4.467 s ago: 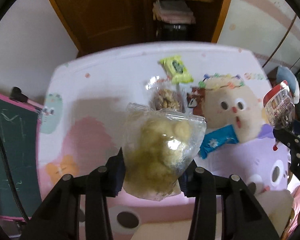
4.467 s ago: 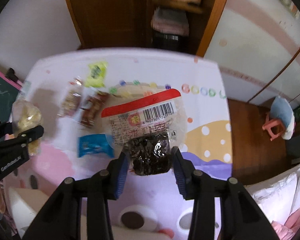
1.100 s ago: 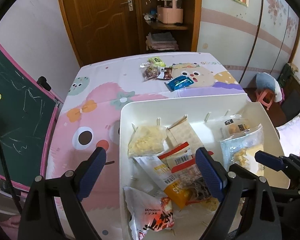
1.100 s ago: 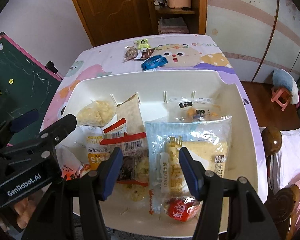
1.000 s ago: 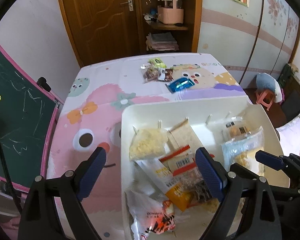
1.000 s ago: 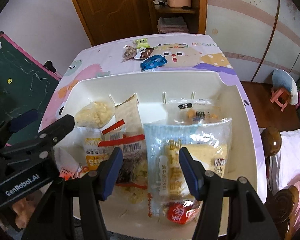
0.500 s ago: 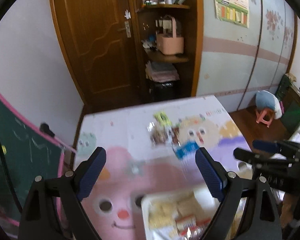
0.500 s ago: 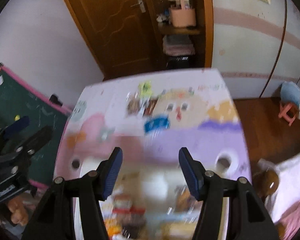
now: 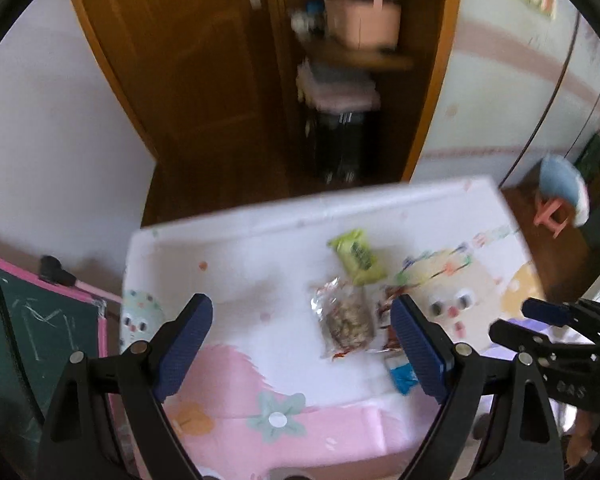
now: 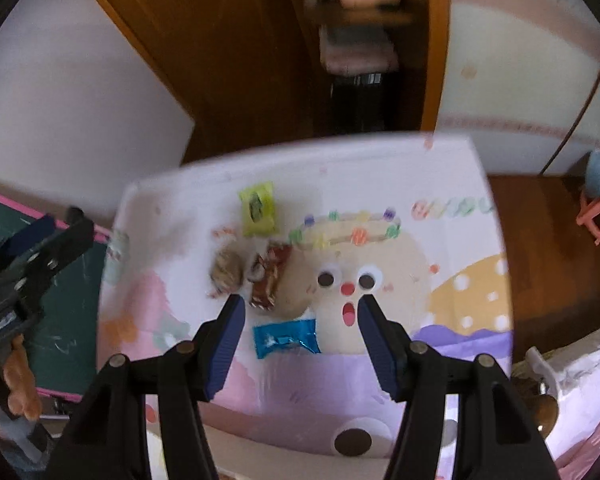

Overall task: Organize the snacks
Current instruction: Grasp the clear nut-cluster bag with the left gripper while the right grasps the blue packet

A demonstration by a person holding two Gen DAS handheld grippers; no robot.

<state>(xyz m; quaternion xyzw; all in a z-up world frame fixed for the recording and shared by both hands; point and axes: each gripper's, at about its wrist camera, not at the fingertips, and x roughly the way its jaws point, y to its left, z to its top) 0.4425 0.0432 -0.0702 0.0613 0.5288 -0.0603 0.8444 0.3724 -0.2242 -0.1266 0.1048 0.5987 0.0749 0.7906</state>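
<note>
— Both claws have swung off the white bin and out over the far end of the bench; the bin has dropped out of both views.

— And the claws?

— My left claw is spread wide with nothing in it, my right claw is parted and empty too.

— What's under them?

— Right claw frames the blue packet between its pads. Left claw frames the clear nut pouch, the brown bar just beside it, the green packet farther out. All four lie flat on the cartoon-print bench.

— How do you take them cleanly?

— I'd say slow down first, since both views are smeared. Then I drop straight down, straddle one wrapper across its narrow width, and close only once the pads clear its neighbours; pouch and bar lie nearly touching, so I could snag both.
</note>
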